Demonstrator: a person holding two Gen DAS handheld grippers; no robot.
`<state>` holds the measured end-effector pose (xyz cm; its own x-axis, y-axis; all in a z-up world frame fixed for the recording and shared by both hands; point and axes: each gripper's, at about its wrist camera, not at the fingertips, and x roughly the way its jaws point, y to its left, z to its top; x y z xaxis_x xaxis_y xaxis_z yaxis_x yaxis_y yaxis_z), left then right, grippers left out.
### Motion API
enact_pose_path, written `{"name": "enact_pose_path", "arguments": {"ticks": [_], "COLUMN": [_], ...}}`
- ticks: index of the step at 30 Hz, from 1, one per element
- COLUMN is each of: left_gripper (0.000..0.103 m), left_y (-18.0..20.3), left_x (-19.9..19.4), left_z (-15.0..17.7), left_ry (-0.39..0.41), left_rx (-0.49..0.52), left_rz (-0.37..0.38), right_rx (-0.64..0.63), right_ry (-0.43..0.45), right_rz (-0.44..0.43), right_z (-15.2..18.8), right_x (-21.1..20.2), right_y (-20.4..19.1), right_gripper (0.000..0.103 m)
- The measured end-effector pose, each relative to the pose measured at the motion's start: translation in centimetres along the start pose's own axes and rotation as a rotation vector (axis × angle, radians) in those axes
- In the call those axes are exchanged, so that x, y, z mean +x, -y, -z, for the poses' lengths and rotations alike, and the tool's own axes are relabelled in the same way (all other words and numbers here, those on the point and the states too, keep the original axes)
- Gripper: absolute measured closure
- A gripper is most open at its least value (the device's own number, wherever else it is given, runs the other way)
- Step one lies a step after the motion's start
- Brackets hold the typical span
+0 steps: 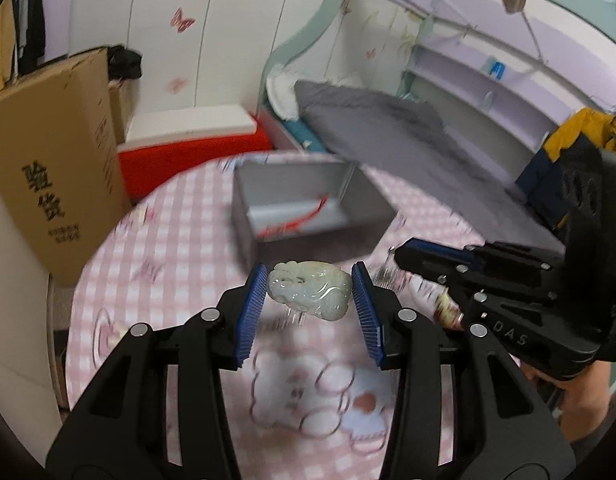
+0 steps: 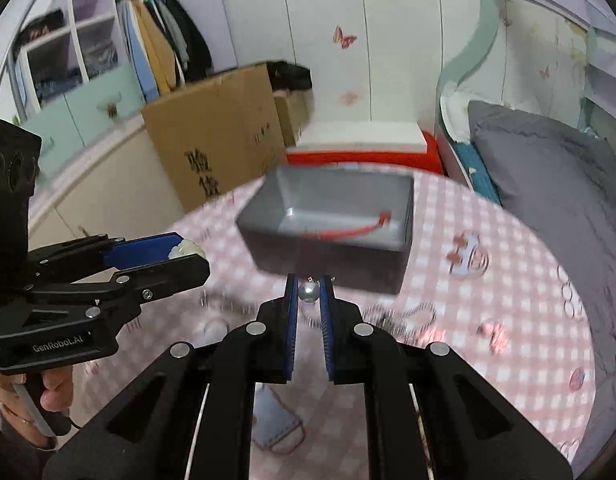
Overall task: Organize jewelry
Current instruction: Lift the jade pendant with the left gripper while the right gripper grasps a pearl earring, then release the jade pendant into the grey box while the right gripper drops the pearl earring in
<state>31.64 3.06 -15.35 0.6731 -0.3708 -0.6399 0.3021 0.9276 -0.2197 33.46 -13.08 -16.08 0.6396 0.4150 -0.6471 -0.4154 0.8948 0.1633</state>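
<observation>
Pink checked tablecloth, grey box mid-frame; left gripper clamps a jade carving, right gripper pinches what looks like a silver bead, which could roll out of so slim a hold.

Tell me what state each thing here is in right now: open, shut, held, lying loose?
Left hand-held gripper: shut on the jade carving.
Jade carving: held above the table.
Right hand-held gripper: shut on the silver bead.
Silver bead: pinched at the fingertips, lifted.
Grey box: open, no lid, red cord inside.
Red cord: lying on the box floor.
Chains: lying loose on the tablecloth, blurred.
</observation>
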Motion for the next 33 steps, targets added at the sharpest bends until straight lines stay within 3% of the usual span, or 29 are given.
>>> {"name": "enact_pose_path", "arguments": {"ticks": [5, 11, 19, 29, 33], "left_gripper": [0.06, 0.06, 0.06, 0.06, 0.059], "left_y": [0.5, 0.4, -0.1, 0.0, 0.0], "left_x": [1.3, 4.6, 8.3, 9.7, 10.5], "left_z": [-3.3, -5.1, -5.2, -5.1, -5.1], "left_ry": [0.006, -0.042, -0.12, -0.149, -0.164], "left_rx": [0.02, 0.033, 0.034, 0.047, 0.045], "left_rz": [0.011, 0.001, -0.019, -0.032, -0.04], "right_rx": [0.06, 0.072, 0.075, 0.079, 0.077], "right_ry": [0.043, 0.031, -0.03, -0.033, 0.005], "right_rz": [-0.044, -0.02, -0.022, -0.022, 0.003], "right_z": [-2.4, -3.9, -3.8, -3.2, -3.0], "right_x": [0.0, 1.4, 3.9, 4.1, 3.2], "right_y": [1.6, 3.1, 4.1, 4.5, 4.7], "right_gripper": [0.094, 0.094, 0.093, 0.092, 0.081]}}
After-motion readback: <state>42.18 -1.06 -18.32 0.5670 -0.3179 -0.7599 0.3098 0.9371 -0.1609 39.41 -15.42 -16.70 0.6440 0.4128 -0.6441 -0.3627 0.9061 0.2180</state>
